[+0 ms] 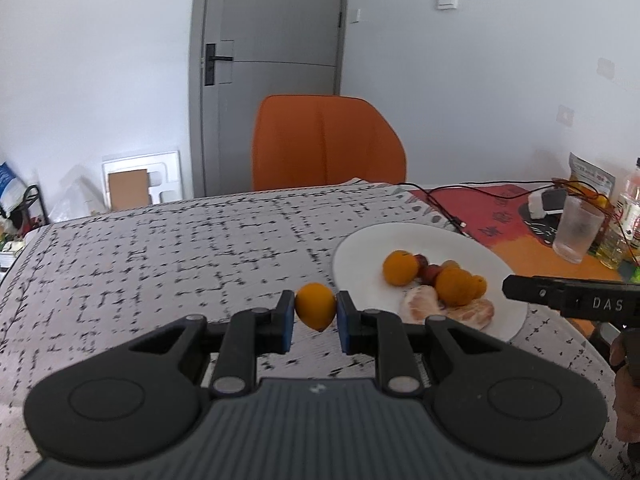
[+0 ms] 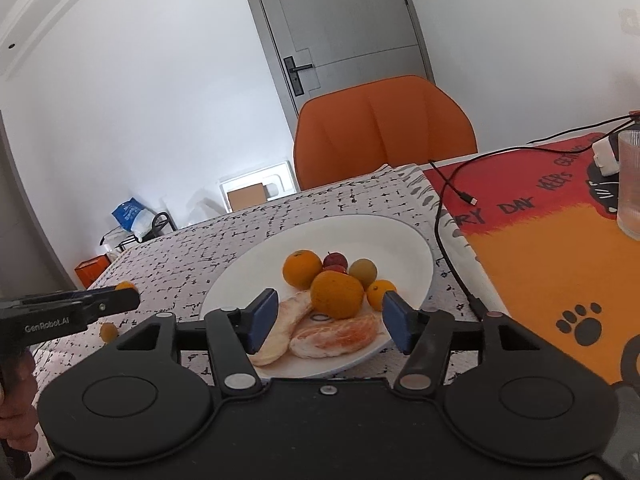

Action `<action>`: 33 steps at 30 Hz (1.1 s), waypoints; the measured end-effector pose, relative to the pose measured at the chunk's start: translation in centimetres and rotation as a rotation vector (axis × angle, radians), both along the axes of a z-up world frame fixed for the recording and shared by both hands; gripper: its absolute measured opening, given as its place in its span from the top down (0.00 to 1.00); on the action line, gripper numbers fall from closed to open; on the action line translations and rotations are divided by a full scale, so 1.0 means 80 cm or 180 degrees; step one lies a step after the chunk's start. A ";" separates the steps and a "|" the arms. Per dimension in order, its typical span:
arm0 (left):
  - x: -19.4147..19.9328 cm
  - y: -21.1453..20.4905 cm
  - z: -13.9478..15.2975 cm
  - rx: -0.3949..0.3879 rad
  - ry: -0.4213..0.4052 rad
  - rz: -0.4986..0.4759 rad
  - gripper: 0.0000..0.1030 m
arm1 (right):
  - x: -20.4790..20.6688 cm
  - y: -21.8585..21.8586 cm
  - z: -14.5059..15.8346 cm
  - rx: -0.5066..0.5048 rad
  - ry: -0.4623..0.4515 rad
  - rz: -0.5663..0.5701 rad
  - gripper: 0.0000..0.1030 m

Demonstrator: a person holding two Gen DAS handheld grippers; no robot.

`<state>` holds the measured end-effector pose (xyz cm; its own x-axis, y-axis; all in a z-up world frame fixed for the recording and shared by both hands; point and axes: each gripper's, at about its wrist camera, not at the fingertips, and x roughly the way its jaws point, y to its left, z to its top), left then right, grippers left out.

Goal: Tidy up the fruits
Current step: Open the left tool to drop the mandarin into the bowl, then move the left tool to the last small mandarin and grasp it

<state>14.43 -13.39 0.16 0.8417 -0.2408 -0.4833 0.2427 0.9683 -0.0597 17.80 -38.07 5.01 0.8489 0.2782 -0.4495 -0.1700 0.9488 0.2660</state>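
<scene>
A: On the left, the left gripper (image 1: 316,307) is clamping a small orange fruit (image 1: 315,306) between its blue pads (image 1: 286,322), above the patterned tablecloth (image 1: 160,256). In the right wrist view, another small fruit (image 2: 108,332) is lying on the cloth below that gripper.

B: And to the right of it?

A: The white plate (image 2: 404,240) is sitting there, holding oranges (image 2: 337,294), small red fruits (image 2: 334,260) and peeled segments (image 2: 336,336). The right gripper (image 2: 329,322) is hovering over the near rim of the plate, its jaws wide apart and holding nothing.

B: What is worrying you?

A: The held fruit is round and is gripped only at its sides, so I think it could be slipping out if the squeeze loosens. Also, dropped on the pile, it may be rolling off the plate. Further right, a black cable (image 2: 448,204) and a glass (image 2: 630,184) are lying near enough to be knocked.
</scene>
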 end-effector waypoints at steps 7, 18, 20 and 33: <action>0.013 -0.025 -0.001 0.0039 0.0013 -0.0138 0.80 | -0.001 -0.004 -0.002 -0.0014 0.0006 0.0020 0.40; 0.028 -0.064 0.002 0.0080 0.0012 -0.0358 0.80 | -0.014 -0.015 -0.004 -0.0057 -0.0035 -0.0040 0.36; 0.029 -0.067 0.003 0.0050 0.0000 -0.0357 0.78 | -0.015 -0.017 -0.004 -0.0038 -0.0031 -0.0044 0.36; 0.018 -0.038 0.009 0.0223 -0.0141 0.0035 0.16 | -0.012 -0.009 -0.002 -0.0017 -0.0044 -0.0011 0.26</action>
<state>15.86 -16.46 0.86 0.8650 -0.1983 -0.4609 0.2329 0.9723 0.0188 16.84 -38.81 4.83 0.8559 0.2729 -0.4393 -0.1704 0.9508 0.2587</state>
